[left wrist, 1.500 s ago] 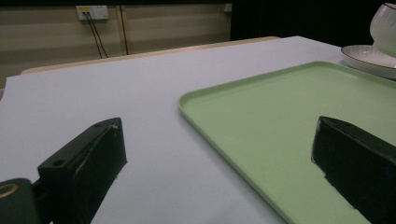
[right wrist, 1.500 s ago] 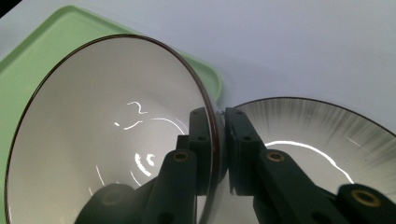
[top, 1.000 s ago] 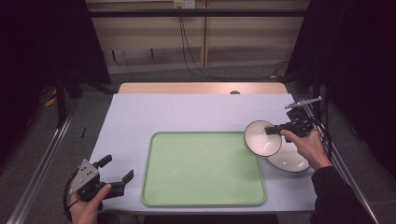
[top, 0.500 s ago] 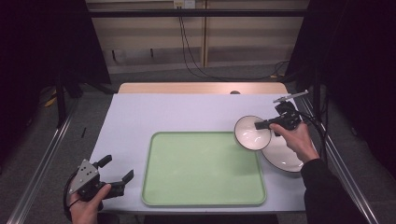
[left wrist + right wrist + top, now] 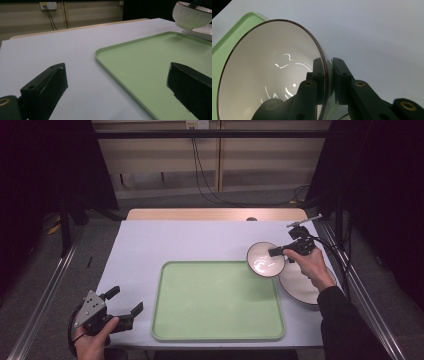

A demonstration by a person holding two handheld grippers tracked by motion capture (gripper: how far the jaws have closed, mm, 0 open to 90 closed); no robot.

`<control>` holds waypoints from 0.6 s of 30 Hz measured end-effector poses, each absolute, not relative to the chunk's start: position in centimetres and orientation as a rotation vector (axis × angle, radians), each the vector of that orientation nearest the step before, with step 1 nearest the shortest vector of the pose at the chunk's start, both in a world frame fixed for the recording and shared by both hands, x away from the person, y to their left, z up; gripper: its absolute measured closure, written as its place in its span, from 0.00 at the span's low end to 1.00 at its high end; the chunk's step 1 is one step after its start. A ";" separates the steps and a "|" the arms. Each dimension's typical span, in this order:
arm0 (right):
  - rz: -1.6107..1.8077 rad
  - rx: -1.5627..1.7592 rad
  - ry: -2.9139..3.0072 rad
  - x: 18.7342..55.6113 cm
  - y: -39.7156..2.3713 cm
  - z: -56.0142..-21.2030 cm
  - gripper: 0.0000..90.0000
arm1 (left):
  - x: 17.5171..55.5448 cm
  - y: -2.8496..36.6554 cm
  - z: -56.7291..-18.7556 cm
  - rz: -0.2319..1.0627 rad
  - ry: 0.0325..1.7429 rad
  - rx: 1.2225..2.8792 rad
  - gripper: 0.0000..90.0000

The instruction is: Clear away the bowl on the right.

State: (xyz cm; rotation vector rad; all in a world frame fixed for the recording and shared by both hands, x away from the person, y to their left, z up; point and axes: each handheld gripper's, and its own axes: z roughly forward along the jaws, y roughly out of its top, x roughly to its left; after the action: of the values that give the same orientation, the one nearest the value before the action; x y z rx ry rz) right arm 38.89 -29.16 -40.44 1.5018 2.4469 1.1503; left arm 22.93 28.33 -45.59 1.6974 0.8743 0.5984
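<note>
White bowl pinched at its rim by right gripper — keep level, lower onto green tray just below-left; left gripper open, idle.

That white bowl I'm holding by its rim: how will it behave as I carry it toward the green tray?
The bowl looks like glazed ceramic, so probably stiff, fairly heavy and breakable if dropped. The right gripper pinches only its thin rim, and the glossy glaze may be slippery, so it could pivot or slide. It hangs tilted above the tray edge, so set it down gently.
</note>
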 end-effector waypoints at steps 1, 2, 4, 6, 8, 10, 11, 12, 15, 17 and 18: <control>1.143 1.505 2.452 39.1 -29.1 -40.5 0.91 | 22.9 28.3 -45.6 0.599 0.871 1.695 0.03; 1.143 1.505 2.452 39.1 -29.1 -40.5 0.91 | 22.9 28.3 -45.6 0.599 0.871 1.695 0.03; 1.143 1.505 2.453 39.3 -29.2 -40.6 0.91 | 22.9 28.3 -45.6 0.598 0.871 1.698 0.03; 1.135 1.519 2.447 39.4 -29.2 -40.8 0.91 | 22.9 28.3 -45.6 0.597 0.871 1.697 0.03; 1.136 1.529 2.447 39.5 -29.1 -40.9 0.91 | 22.9 28.3 -45.6 0.597 0.873 1.697 0.03; 1.131 1.518 2.463 39.6 -29.0 -41.0 0.91 | 23.0 28.3 -45.6 0.596 0.873 1.698 0.03; 1.132 1.521 2.467 39.6 -28.9 -41.1 0.91 | 22.9 28.3 -45.6 0.597 0.873 1.698 0.03; 1.127 1.532 2.465 39.7 -28.8 -41.3 0.91 | 22.9 28.3 -45.6 0.597 0.872 1.697 0.03; 1.108 1.539 2.472 39.8 -28.7 -41.6 0.91 | 22.9 28.3 -45.6 0.595 0.871 1.699 0.03; 1.088 1.555 2.480 39.8 -28.4 -41.9 0.91 | 22.9 28.3 -45.6 0.595 0.871 1.698 0.03; 1.088 1.555 2.480 39.8 -28.4 -41.9 0.91 | 22.9 28.4 -45.6 0.597 0.870 1.697 0.03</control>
State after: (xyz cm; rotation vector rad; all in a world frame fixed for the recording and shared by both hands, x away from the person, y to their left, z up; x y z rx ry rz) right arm 39.84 -28.42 -41.87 1.5546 2.4803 1.0878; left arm 22.93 28.36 -45.62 1.6974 0.8705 0.5965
